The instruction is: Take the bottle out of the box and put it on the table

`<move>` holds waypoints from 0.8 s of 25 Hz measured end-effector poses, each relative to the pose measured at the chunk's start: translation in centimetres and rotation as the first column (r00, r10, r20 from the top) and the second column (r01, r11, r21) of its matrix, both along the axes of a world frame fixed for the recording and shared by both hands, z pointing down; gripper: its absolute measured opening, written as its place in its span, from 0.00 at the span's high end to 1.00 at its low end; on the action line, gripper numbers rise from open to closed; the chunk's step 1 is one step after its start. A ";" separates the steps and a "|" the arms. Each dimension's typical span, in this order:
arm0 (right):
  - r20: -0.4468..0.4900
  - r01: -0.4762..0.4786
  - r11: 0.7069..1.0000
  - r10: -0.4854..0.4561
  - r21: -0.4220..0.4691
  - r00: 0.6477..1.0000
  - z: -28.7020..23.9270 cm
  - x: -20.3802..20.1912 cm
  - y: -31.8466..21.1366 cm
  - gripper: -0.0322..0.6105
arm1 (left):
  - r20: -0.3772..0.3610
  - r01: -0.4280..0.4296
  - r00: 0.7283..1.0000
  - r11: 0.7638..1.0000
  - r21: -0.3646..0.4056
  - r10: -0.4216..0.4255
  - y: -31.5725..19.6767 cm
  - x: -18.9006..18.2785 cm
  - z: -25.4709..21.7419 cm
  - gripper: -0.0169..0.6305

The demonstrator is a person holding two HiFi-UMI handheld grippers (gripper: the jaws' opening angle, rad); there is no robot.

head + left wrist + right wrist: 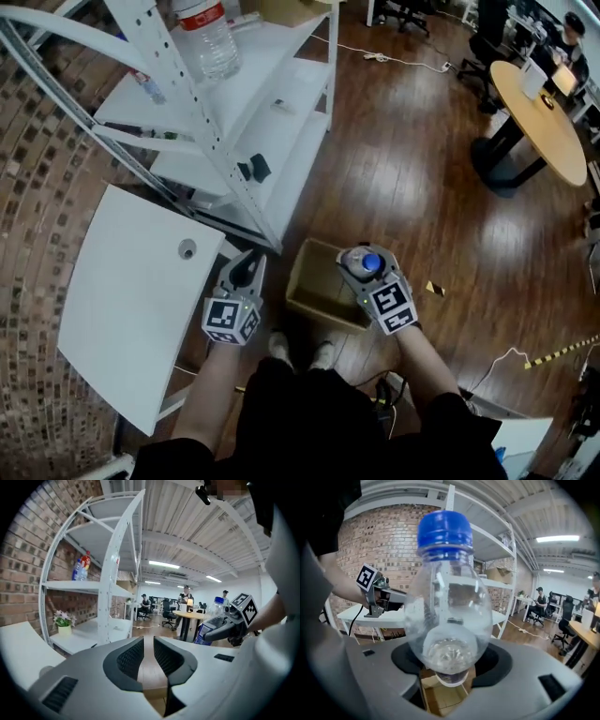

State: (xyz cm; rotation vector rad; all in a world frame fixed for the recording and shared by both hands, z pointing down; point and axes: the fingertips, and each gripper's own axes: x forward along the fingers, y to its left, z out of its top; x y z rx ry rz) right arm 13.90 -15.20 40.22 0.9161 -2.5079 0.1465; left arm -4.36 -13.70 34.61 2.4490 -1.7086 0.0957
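Cardboard box [302, 298], open-topped, stands on the wood floor [412, 187] between the grippers; its interior appears to show only bare cardboard, though the view is dim. The clear bottle [447, 597], blue-capped with droplets on its inner wall, is held above the box's right rim, gripped at its lower body by the jaws of the right gripper [367, 272]. The left gripper [147, 656] has its jaws almost closed, a slim gap between them. The white desk [122, 300] lies left. A second bottle [208, 42] stands on the shelf [281, 103].
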 end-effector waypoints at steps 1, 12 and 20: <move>0.000 0.014 1.000 -0.014 0.014 1.000 -1.1 -0.4 0.3 0.53 | -0.008 0.026 1.000 1.000 0.016 -0.026 0.9 -0.8 -1.2 0.87; 0.133 0.181 0.982 -0.187 0.055 0.973 -8.9 -14.5 0.6 0.53 | -0.050 0.360 0.933 0.920 0.154 -0.356 9.9 -17.4 -9.1 0.87; 0.139 0.410 0.911 -0.411 0.039 0.901 -9.8 -31.1 6.6 0.53 | -0.085 0.551 0.834 0.820 0.156 -0.544 19.1 -30.0 -10.1 0.88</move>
